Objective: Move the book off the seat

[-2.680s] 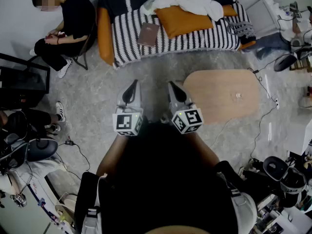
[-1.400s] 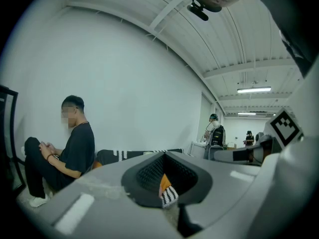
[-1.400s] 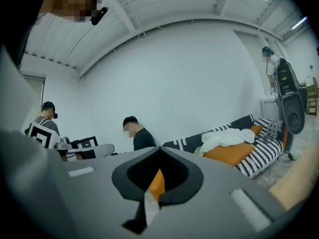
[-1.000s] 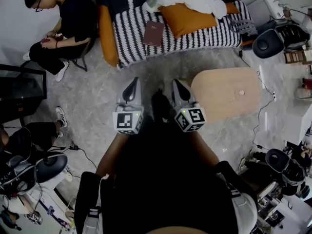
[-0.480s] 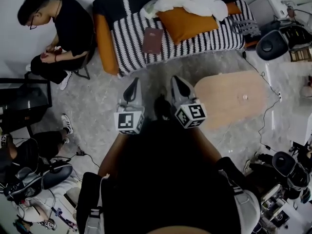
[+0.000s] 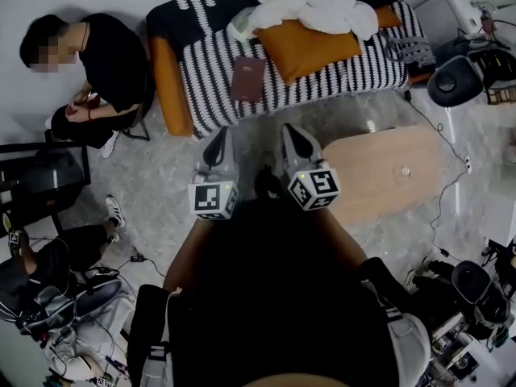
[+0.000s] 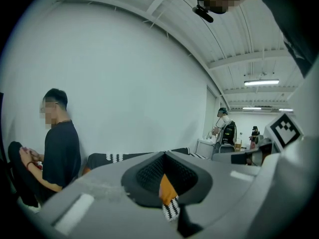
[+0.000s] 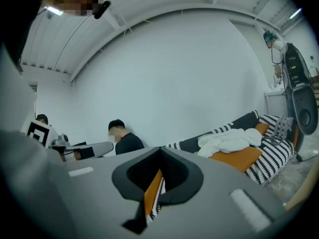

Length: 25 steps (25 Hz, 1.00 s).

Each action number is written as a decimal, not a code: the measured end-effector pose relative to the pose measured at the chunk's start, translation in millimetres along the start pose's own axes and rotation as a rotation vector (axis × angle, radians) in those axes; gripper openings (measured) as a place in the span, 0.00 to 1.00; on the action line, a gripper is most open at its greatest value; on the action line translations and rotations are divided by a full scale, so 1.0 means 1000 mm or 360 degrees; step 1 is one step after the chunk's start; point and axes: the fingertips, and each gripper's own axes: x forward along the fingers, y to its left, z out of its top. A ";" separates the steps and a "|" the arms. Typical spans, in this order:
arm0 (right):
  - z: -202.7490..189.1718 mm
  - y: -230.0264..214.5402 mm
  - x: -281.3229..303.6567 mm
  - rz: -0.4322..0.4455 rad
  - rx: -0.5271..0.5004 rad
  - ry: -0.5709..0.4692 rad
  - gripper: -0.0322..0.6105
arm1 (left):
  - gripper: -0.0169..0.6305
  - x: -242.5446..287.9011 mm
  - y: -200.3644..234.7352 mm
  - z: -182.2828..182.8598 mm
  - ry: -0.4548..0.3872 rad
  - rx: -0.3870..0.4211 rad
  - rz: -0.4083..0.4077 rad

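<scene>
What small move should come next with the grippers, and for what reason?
Probably step closer to the black-and-white striped sofa and reach the right gripper toward the flat dark maroon book, opening its jaws on the way. The book lies untouched on the sofa, while the right gripper and the left gripper are both shut, empty, and over the grey floor, short of it.

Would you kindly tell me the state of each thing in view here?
Book: closed, flat on the sofa seat.
Left gripper: shut, empty.
Right gripper: shut, empty.
White blanket: crumpled over the orange cushion.
</scene>
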 end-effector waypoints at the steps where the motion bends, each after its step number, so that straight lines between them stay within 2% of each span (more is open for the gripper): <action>1: 0.001 -0.006 0.003 0.0004 0.0004 0.0006 0.06 | 0.04 0.007 -0.002 0.001 0.0002 0.0005 -0.0002; 9: 0.013 -0.042 0.021 0.0078 0.0017 0.0037 0.06 | 0.04 0.051 -0.020 0.005 0.0013 0.0029 0.0036; 13: 0.004 -0.057 0.026 0.0097 0.0010 0.0059 0.06 | 0.04 0.056 -0.022 -0.004 0.0008 0.0025 0.0077; 22: -0.020 -0.057 0.062 0.0068 0.0051 0.0138 0.06 | 0.04 0.071 0.011 -0.019 0.0048 0.0014 0.0105; 25: -0.029 -0.061 0.074 0.0037 0.0076 0.0163 0.06 | 0.04 0.081 0.023 -0.030 0.0094 -0.0029 0.0115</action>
